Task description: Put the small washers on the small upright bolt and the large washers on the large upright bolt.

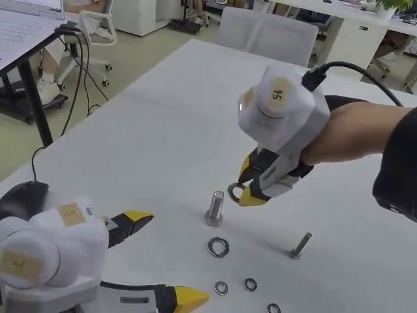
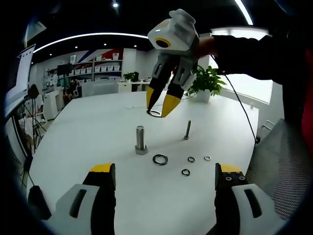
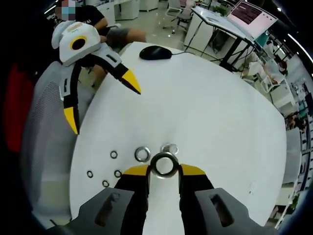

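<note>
The right tongs [image 1: 246, 195] are closed on a large washer [image 1: 229, 193], pinching it by one edge so the ring juts out past the tips. It sits just above and to one side of the top of the large upright bolt [image 1: 215, 208]. In the right gripper view the ring's hole sits just short of the bolt's end, not yet over it. The step in hand looks to be dropping this washer onto that bolt. To do it well, the person would want the ring level and its hole centred over the shank before lowering. A tilted washer is likely to catch on the threads or on the bolt's end, and a sideways nudge could topple the bolt, which merely stands on its head on the white worktop [image 1: 163, 130]. Letting go is best left until the shank shows through the hole. The left tongs [image 1: 179, 257] are spread wide and hold nothing, low over the near part of the worktop and well apart from both bolts. A second large washer [image 1: 218, 247] lies flat just in front of the large bolt, and the small washers [image 1: 221, 287] lie nearer the person. The small upright bolt [image 1: 300, 246] stands off to the right, bare — so most of the task appears to remain.
</note>
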